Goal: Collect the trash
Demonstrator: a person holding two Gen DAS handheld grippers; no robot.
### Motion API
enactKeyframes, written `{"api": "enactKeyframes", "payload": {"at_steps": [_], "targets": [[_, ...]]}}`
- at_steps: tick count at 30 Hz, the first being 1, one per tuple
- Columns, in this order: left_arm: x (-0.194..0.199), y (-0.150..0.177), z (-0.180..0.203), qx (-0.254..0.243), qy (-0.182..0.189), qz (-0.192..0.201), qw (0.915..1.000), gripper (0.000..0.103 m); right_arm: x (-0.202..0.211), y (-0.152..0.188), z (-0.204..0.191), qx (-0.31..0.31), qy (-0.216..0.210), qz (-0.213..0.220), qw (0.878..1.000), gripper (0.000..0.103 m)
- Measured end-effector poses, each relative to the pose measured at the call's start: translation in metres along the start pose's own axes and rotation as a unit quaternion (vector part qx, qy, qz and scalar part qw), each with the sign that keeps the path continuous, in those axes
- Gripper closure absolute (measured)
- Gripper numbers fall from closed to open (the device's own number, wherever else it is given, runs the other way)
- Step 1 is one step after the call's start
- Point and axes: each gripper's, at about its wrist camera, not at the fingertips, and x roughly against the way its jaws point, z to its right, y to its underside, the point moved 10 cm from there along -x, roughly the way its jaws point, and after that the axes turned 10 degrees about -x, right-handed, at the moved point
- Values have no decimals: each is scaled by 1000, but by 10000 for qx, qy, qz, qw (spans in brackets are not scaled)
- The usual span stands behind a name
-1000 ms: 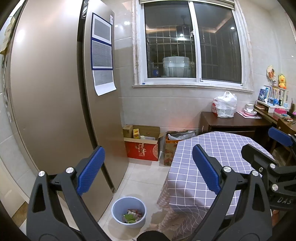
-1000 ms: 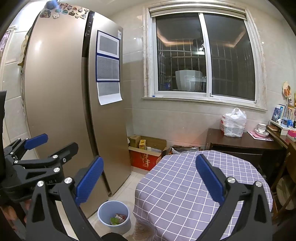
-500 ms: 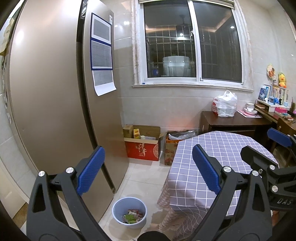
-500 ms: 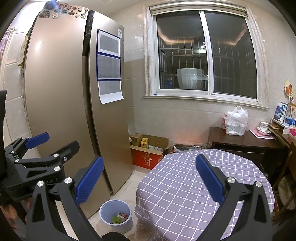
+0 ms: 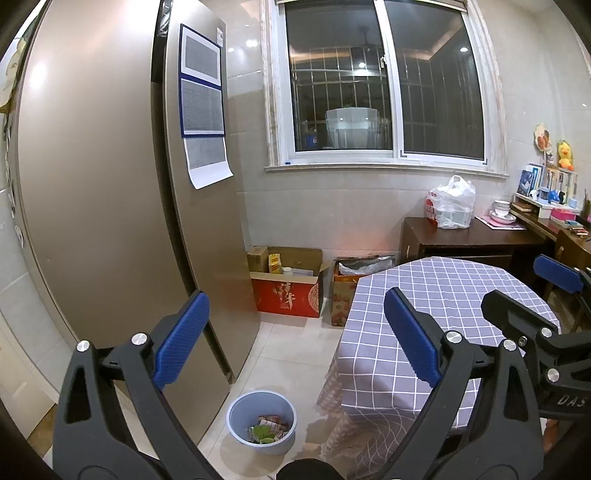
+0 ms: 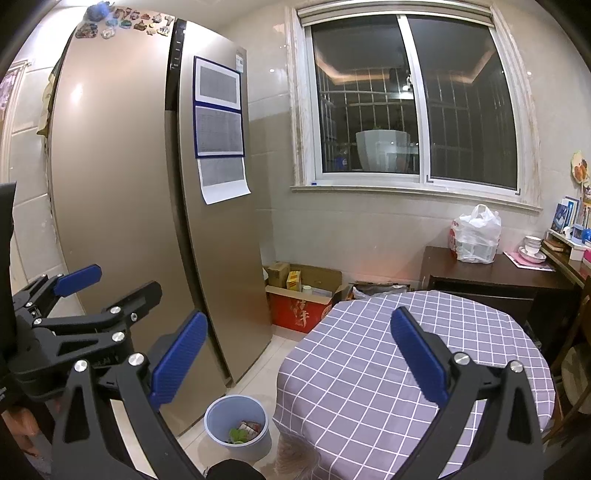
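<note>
Trash (image 5: 266, 430) lies in the bottom of a small pale blue bin (image 5: 236, 410) that stands on the light tiled floor (image 5: 291, 354), between the foot of a tall bronze-coloured refrigerator (image 5: 103, 206) and the hanging edge of a lilac checked tablecloth (image 5: 436, 295); green scraps and a red-and-white wrapper can be made out, the rest is too small to tell. From the right wrist view the same bin (image 6: 221, 413) sits just beside the cloth's lower hem. The cloth covers a round table whose top is bare. The left gripper (image 5: 297, 339) hangs above the floor with its blue-padded fingers (image 5: 181, 343) spread wide and nothing between them. The right gripper (image 6: 299, 360) hovers over the near edge of the table, likewise spread wide and holding nothing. Each tool shows at the edge of the other's view. Printed sheets (image 5: 201, 110) are stuck to the refrigerator door, and magnets (image 6: 125, 24) cluster along its top. Behind, a dark window (image 5: 380, 85) with bars outside is set in a tiled wall. Under it on the floor stand an open red cardboard box (image 5: 288, 291) holding smaller packages and a second, narrower box (image 5: 343, 291) beside it. To the right, a dark wooden cabinet (image 5: 465, 240) carries a knotted white plastic bag (image 5: 450, 203) and some bowls (image 5: 502, 216), with a crowded shelf (image 5: 550, 192) further along.
</note>
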Motion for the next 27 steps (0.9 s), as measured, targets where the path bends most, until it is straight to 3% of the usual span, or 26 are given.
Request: {"api": "enactKeyframes", "payload": {"at_steps": [27], "targets": [[-7, 8, -4, -89, -28, -96, 9999, 10, -9, 7, -1, -83, -24, -115, 9999, 5]]}}
